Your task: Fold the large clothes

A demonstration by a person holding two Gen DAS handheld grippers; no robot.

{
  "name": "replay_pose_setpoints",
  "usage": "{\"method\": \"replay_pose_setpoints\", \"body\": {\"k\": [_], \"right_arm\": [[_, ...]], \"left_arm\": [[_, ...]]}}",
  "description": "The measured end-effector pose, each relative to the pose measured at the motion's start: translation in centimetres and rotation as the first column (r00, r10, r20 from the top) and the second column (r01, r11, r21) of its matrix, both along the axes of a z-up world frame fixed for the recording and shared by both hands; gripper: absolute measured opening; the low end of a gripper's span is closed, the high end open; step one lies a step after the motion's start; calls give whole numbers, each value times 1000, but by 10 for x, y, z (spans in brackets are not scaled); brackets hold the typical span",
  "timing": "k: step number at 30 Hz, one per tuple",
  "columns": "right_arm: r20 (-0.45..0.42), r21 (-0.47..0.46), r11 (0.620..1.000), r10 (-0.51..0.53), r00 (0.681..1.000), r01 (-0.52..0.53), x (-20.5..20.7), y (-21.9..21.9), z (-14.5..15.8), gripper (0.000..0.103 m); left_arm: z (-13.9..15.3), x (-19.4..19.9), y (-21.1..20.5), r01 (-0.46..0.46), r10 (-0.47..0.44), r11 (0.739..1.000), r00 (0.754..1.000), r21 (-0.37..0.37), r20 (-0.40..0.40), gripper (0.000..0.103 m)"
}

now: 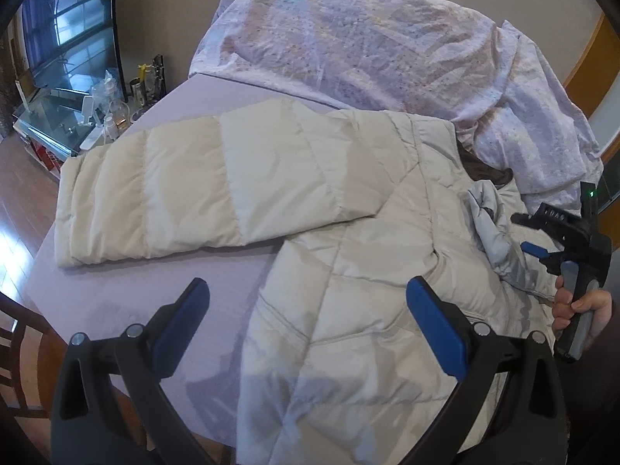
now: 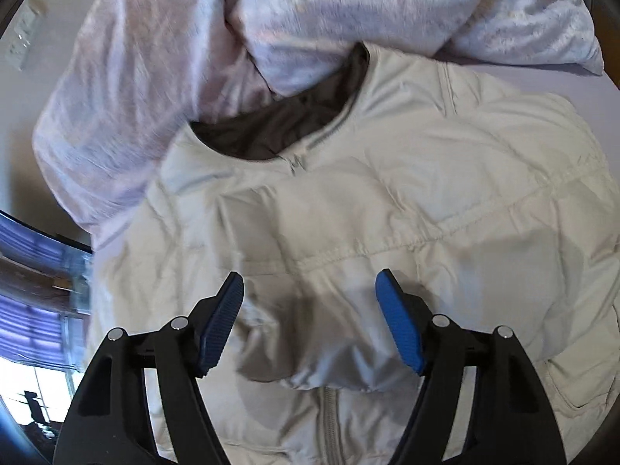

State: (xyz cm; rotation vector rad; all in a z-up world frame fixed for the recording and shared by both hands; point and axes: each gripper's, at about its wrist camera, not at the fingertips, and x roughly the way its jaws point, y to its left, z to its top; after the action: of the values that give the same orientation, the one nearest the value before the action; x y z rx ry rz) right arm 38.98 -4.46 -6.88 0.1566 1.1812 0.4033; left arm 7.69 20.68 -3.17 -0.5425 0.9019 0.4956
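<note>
The fingers (image 2: pixel 403 329) of the right gripper (image 2: pixel 310 321) stand apart over the chest of the cream puffer jacket (image 2: pixel 387 201), a puff of its fabric between them but unpressed. The left gripper (image 1: pixel 306 329) is spread wide above the jacket's lower edge. The jacket lies flat on the lilac bed (image 1: pixel 217 271), one sleeve (image 1: pixel 193 186) stretched sideways, collar against the patterned duvet (image 1: pixel 368 38).

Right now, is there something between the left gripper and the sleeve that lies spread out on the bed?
Nothing visible. The left gripper is open over bare bed and the jacket edge; the sleeve lies flat beyond it, uncovered.
</note>
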Motion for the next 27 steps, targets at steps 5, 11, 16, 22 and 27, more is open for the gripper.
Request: {"method": "replay_pose_setpoints", "body": {"k": [5,11,16,22,27], "right_arm": [[-2,-47,998,33,999,-33,-6,21,-14,73],[14,-151,986,70,997,-67,-8,40,-33,78],[17,-167,983,82,996,-78,-6,45,-36,80],[14,-163,982,96,995,-93,-2,46,-37,81],[23,-191,976,114,993,-107,-9,46,-38,84]], "left_arm": [[-2,-3,10,-23,23,1000,1000,5,-10,101],[-8,-11,27,-65,65,998,997,2,-31,101],[-9,-23,57,-139,139,990,990,-7,-39,101],[-10,-50,116,-274,272,961,961,-44,-38,101],[-18,-86,173,-401,398,916,913,-16,-86,97]]}}
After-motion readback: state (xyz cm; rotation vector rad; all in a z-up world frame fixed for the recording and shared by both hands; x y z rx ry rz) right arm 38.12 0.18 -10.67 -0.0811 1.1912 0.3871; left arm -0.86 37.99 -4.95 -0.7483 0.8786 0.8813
